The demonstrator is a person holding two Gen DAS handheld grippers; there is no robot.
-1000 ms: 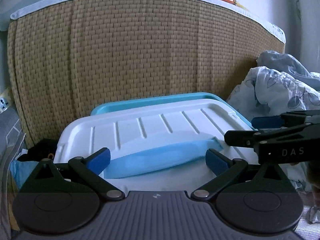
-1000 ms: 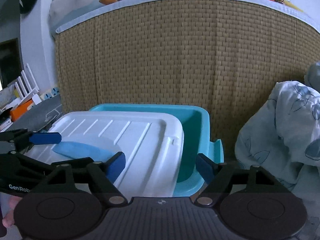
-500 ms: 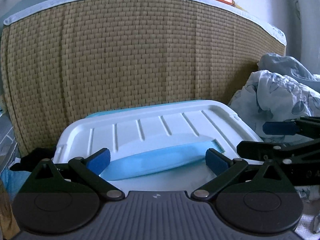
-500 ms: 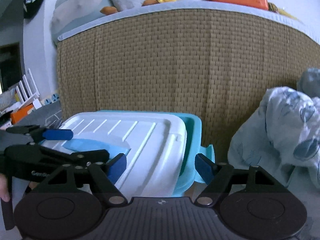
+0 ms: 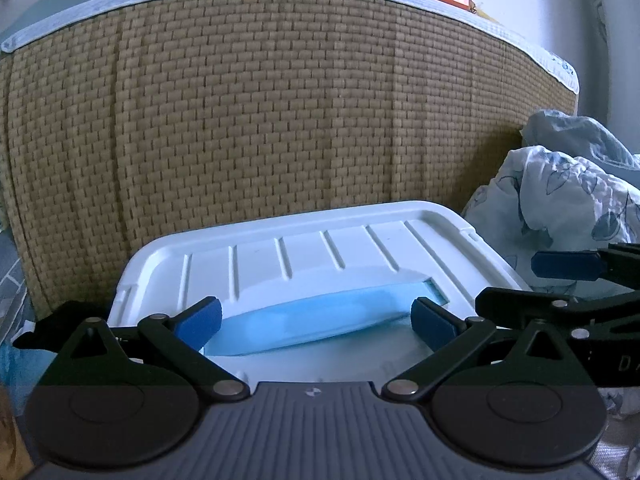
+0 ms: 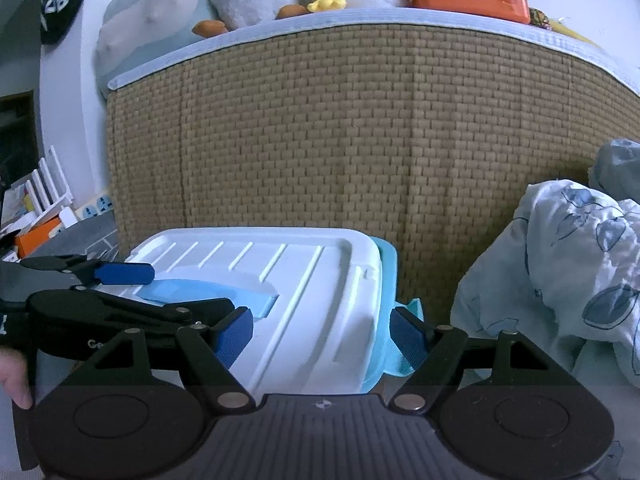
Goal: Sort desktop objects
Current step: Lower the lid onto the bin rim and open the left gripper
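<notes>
1. Lid (image 5: 304, 256): white, ribbed, lying on the teal bin (image 6: 386, 280) in front of the woven wall (image 5: 260, 120). In the right wrist view the bin's rim shows past the lid's right edge, so the lid looks offset rather than seated.
2. Handle (image 5: 316, 320): pale blue, recessed in the lid.
3. Left gripper (image 5: 316, 322): jaws spread wide, one at each end of the handle, clamping nothing.
4. Right gripper (image 6: 320, 332): jaws wide, straddling the lid's right edge and the bin's rim; nothing grasped.
5. Risk: pressing on an offset lid could tilt it or skid it off the rim.
6. Risk: the grippers sit close together; a sideways move by either could make their linkages collide.
7. Risk: the quilt (image 6: 560, 280) lies just beside the bin and could snag a jaw.
8. Hidden: the bin's contents, its left and near sides, and any latches.
9. Unclear: whether pads touch the lid or hover above it.
</notes>
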